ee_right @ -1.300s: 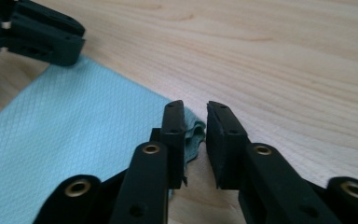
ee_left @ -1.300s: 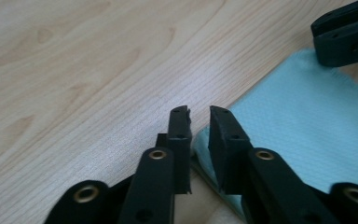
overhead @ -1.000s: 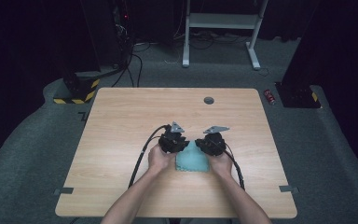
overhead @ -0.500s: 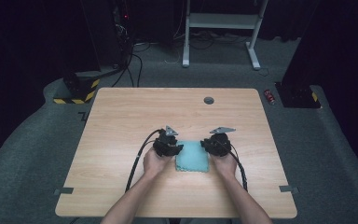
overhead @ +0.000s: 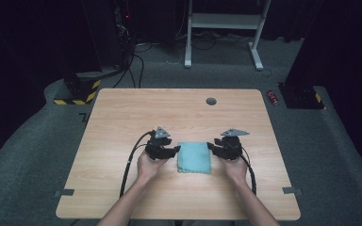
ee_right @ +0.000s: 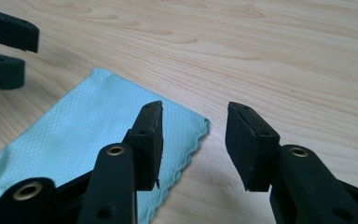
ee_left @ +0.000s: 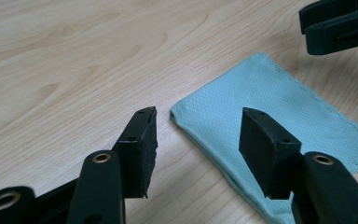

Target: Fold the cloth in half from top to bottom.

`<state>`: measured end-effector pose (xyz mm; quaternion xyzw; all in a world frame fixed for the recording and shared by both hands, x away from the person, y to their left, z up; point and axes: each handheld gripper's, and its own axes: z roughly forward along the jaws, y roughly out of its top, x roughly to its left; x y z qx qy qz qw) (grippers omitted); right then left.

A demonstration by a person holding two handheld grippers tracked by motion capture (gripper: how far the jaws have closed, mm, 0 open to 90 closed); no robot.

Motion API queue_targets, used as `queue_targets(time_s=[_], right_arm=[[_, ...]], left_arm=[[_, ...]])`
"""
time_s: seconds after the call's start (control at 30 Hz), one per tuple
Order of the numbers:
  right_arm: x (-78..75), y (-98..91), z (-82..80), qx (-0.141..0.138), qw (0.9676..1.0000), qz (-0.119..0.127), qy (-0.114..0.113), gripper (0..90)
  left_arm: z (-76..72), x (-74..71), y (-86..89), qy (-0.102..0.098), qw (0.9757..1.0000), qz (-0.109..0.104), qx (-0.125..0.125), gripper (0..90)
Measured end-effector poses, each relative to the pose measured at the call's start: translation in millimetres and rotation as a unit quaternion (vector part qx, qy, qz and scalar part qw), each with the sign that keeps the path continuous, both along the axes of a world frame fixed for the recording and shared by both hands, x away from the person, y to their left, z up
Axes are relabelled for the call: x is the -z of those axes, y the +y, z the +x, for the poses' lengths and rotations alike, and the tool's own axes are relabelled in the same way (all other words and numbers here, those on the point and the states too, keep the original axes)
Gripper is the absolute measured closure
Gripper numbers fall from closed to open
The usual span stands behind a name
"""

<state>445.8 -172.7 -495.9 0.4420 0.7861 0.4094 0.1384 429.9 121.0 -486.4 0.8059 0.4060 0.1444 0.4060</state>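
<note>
Your left gripper (overhead: pixel 173 151) and right gripper (overhead: pixel 213 146) flank the folded, pale teal cloth (overhead: pixel 194 157) on the light wooden table (overhead: pixel 122 117) — both jaws just opening, empty.

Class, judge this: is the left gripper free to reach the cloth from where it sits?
Probably yes. The left gripper sits right beside the cloth, its jaws just opened with nothing between them, and only bare table lies around.

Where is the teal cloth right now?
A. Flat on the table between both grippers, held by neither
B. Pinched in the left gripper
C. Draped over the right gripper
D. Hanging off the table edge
A: the folded teal cloth lies flat on the table, with the left gripper and right gripper open beside it, fingers apart.
</note>
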Motion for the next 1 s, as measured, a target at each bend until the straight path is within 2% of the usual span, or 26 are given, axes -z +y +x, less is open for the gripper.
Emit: queue_targets(time_s=[0.13,0.3,0.5,0.73,0.9,1.0], right_arm=[[-1.2,-10.3,-6.2,0.007,1.0,0.003,-0.006,55.7],[-7.6,-19.8,-13.5,0.011,0.9996,0.011,-0.022,55.3],[-11.1,-33.3,-24.7,0.021,0.999,0.022,-0.032,54.9],[-12.9,-47.1,-36.2,0.027,0.9986,0.017,-0.042,54.4],[-13.1,-53.0,-44.8,0.029,0.9982,0.005,-0.053,54.3],[-11.4,-57.8,-48.7,0.033,0.9981,0.002,-0.052,54.2]], left_arm=[[-5.0,-2.6,9.0,-0.008,0.9999,-0.004,-0.007,45.3],[-11.8,-4.8,21.4,-0.011,0.9995,-0.023,-0.019,44.9],[-23.6,-6.7,35.7,-0.021,0.999,-0.025,-0.031,44.0],[-33.6,-7.6,49.2,-0.024,0.9985,-0.028,-0.041,43.4],[-40.2,-3.6,56.8,-0.023,0.9981,-0.026,-0.051,42.7],[-44.0,-0.8,62.0,-0.018,0.9978,-0.03,-0.056,42.7]])
